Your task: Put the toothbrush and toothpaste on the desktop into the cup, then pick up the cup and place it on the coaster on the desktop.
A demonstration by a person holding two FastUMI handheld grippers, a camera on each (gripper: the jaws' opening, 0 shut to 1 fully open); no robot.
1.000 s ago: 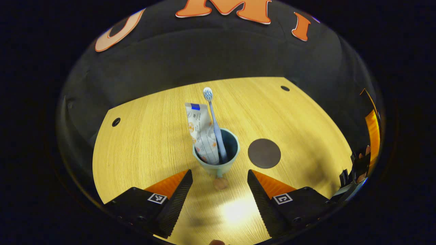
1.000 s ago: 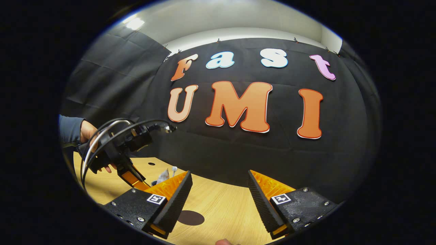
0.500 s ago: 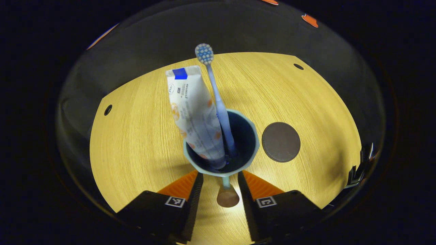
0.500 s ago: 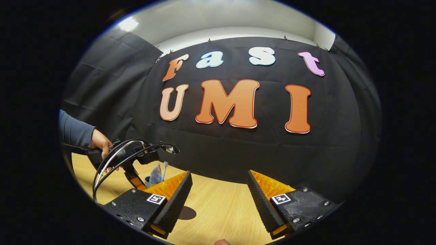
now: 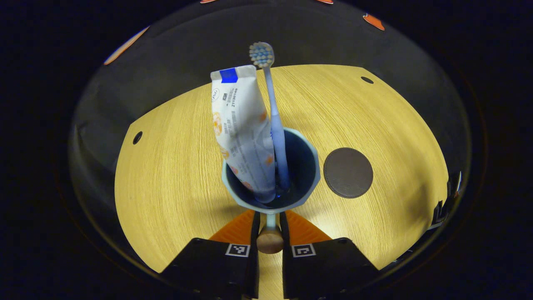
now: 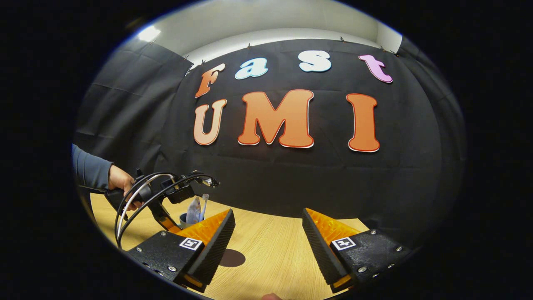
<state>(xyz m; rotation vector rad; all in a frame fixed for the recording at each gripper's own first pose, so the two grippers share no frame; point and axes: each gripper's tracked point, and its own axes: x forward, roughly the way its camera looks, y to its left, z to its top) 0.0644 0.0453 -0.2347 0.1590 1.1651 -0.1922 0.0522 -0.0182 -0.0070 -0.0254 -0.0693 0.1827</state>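
The cup [image 5: 270, 175] stands on the table [image 5: 166, 166], just left of the coaster [image 5: 348, 172] and not touching it. Its handle [image 5: 270, 237], a short stem ending in a round knob, points back toward the left gripper [image 5: 270, 233], and that is why the gripper sits low and square behind the cup: both fingers are closed in on the stem from either side and appear to clamp it, giving a hold that leaves the open rim free. Whether the cup has left the table I cannot tell.

Inside the cup the toothpaste [image 5: 241, 133] and the toothbrush [image 5: 272, 121] stand side by side, leaning against the far-left part of the rim, brush head up and tube crimp up. Both lean the same way, so I judge the load a little off-centre; a level, slow carry to the coaster would suit it.

The right gripper [image 6: 268, 241] hangs apart from all this, over bare table, its fingers spread wide with nothing between them; it seems parked out of the way. In the right gripper view a hand [image 6: 120, 181] holds the left gripper beside the cup.

Count: one cup, one toothbrush, one toothpaste, one coaster, two grippers. The table also has three small dark holes near its edges [image 5: 137, 137].
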